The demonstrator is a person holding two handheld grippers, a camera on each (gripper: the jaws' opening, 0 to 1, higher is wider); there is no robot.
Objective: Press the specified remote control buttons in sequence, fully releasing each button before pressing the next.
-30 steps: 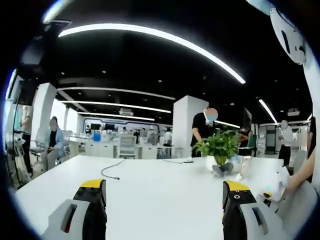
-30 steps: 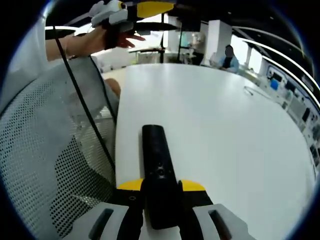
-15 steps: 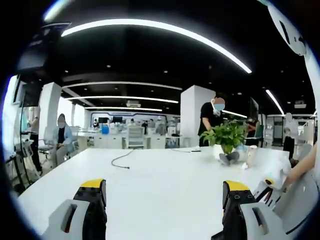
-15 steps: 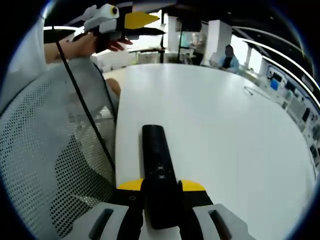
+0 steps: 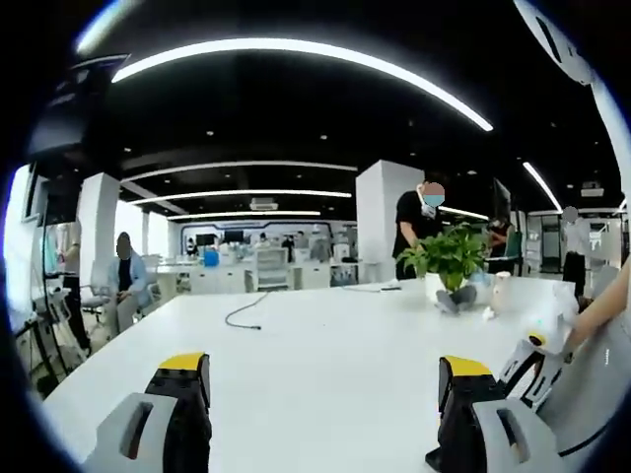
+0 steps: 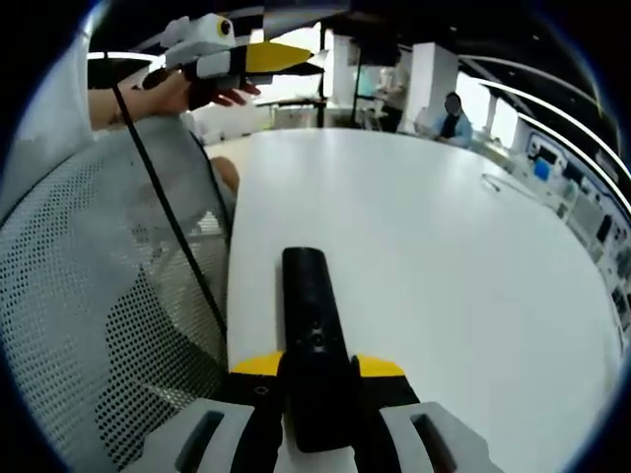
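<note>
A black remote control (image 6: 310, 325) points forward over the near edge of the white table (image 6: 444, 246), and my right gripper (image 6: 317, 369) is shut on its near end. The remote's small round buttons face up. My left gripper (image 5: 323, 379) is open with nothing between its yellow-tipped jaws, held above the white table (image 5: 325, 345). In the right gripper view, a hand holds the left gripper (image 6: 237, 57) up at the top left, away from the remote. In the left gripper view, the right gripper (image 5: 532, 350) shows at the right edge, in a hand.
A grey mesh chair (image 6: 99, 296) stands left of the table, with a black cable (image 6: 168, 227) hanging across it. A potted plant (image 5: 449, 261) and a loose cable (image 5: 246, 313) lie at the table's far side. People stand and sit in the office behind.
The left gripper view has shifted, so the plant and far table sit lower and further right. In the right gripper view the left gripper has drifted slightly right. The remote stays gripped.
</note>
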